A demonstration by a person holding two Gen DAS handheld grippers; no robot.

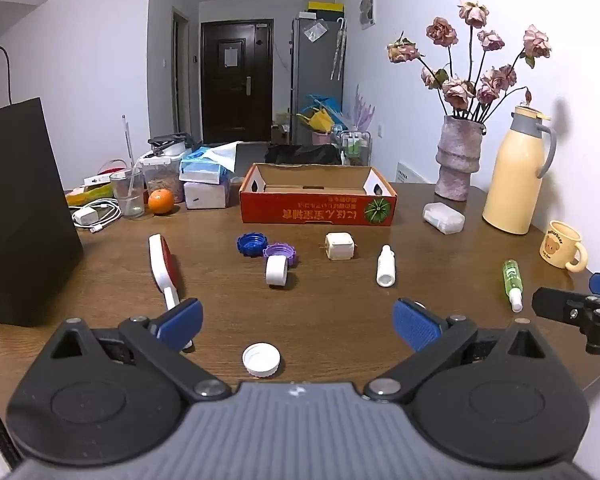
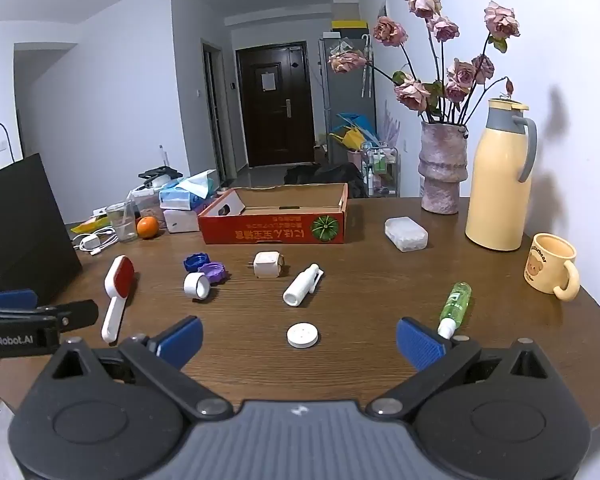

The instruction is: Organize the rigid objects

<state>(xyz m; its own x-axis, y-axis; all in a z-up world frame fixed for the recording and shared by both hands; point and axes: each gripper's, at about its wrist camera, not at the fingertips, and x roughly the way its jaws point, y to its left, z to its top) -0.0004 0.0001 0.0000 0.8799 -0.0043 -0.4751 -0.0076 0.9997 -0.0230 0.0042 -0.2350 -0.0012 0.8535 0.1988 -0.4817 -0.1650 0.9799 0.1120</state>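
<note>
Both my grippers spread wide, empty, above the table's (image 1: 340,320) near edge.
Red cardboard box (image 1: 318,200) sits mid far edge; left gripper (image 1: 296,322) over white cap (image 1: 261,359); right gripper (image 2: 299,338) behind white disc (image 2: 303,335).

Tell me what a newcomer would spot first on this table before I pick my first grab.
The red cardboard box at the back middle stands open, seemingly empty. In front of it small items lie scattered on the brown table: blue cap, purple cap, red-and-white brush, white bottle, green spray bottle. Dried roses in a vase and a yellow jug tower at right.
</note>
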